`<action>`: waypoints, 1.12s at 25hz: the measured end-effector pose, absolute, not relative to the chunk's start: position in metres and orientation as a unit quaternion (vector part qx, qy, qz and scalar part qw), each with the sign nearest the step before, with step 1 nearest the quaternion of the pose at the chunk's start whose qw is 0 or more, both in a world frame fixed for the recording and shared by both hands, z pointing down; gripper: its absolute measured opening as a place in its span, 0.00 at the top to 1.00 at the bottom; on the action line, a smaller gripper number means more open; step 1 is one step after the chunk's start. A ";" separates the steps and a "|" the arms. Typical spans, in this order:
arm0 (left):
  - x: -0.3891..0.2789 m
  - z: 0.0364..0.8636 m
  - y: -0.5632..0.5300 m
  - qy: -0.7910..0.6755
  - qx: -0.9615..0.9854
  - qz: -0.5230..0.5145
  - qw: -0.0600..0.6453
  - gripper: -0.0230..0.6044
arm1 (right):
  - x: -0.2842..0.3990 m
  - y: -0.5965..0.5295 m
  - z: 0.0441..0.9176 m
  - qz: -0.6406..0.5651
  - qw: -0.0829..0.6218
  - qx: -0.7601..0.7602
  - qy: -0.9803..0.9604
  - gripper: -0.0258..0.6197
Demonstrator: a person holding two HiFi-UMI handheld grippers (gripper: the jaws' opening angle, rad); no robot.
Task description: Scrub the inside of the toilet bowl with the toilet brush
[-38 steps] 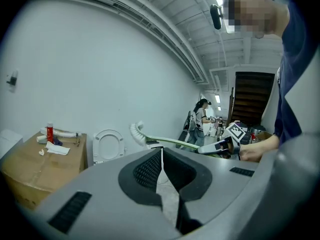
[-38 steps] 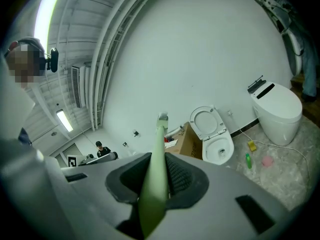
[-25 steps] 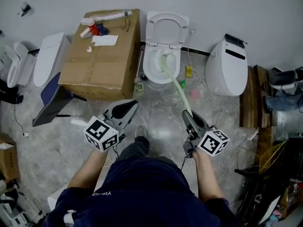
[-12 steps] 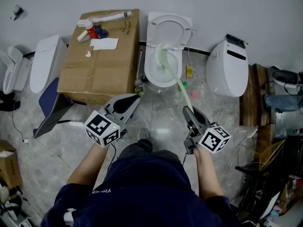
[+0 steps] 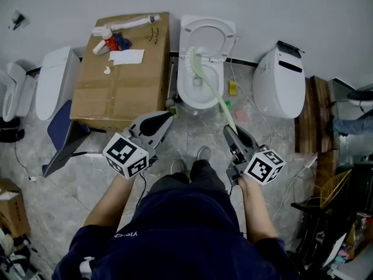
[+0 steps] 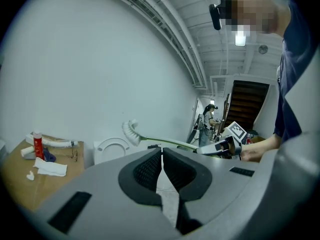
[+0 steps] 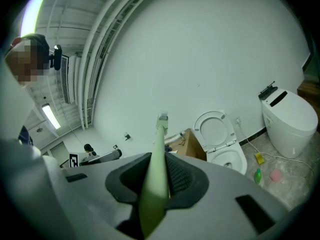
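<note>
At the toilet's (image 5: 182, 92) rear rim, the brush (image 5: 193, 63) head now lies farther back than a second ago, when it was down in the bowl. The right gripper (image 5: 232, 130) clenches the green handle; the left gripper (image 5: 168, 116) hangs pinched shut, empty.

No print seems legible anywhere here.

I am holding the toilet brush (image 5: 211, 91) by its pale green handle, clamped between my right gripper's (image 5: 232, 132) jaws. It is slanting forward and left, its white bristle head sitting over the back rim of the white toilet bowl (image 5: 180, 91), whose seat is standing raised against the wall.
</note>
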State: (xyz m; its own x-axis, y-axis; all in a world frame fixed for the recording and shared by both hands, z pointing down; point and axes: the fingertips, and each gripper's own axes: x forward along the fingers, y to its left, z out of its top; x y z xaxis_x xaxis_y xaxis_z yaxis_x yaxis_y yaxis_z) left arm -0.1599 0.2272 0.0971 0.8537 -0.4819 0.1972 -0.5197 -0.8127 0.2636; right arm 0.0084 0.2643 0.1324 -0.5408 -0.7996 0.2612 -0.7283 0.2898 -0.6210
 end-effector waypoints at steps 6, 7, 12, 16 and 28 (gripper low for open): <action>-0.152 0.099 0.215 -0.269 0.949 0.064 0.153 0.90 | 0.017 0.249 0.136 -0.358 0.053 -0.472 0.804 0.83; -0.151 0.100 0.212 -0.271 0.948 0.065 0.153 0.90 | 0.019 0.246 0.138 -0.359 0.053 -0.471 0.804 0.83; -0.141 0.104 0.190 -0.283 0.944 0.073 0.155 0.90 | 0.033 0.220 0.145 -0.368 0.058 -0.461 0.805 0.83; -0.130 0.110 0.166 -0.293 0.939 0.081 0.159 0.90 | 0.047 0.191 0.151 -0.376 0.057 -0.454 0.806 0.83; -0.071 0.124 0.082 -0.317 0.927 0.101 0.173 0.90 | 0.110 0.105 0.168 -0.395 0.046 -0.430 0.811 0.83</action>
State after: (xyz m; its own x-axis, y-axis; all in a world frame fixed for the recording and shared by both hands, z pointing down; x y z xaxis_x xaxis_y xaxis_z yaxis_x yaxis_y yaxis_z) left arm -0.0707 0.0817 0.1238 0.7787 -0.5529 0.2964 -0.6226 -0.7393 0.2566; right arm 0.1100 0.1046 0.1684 -0.6262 -0.7334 0.2647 -0.6609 0.3191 -0.6793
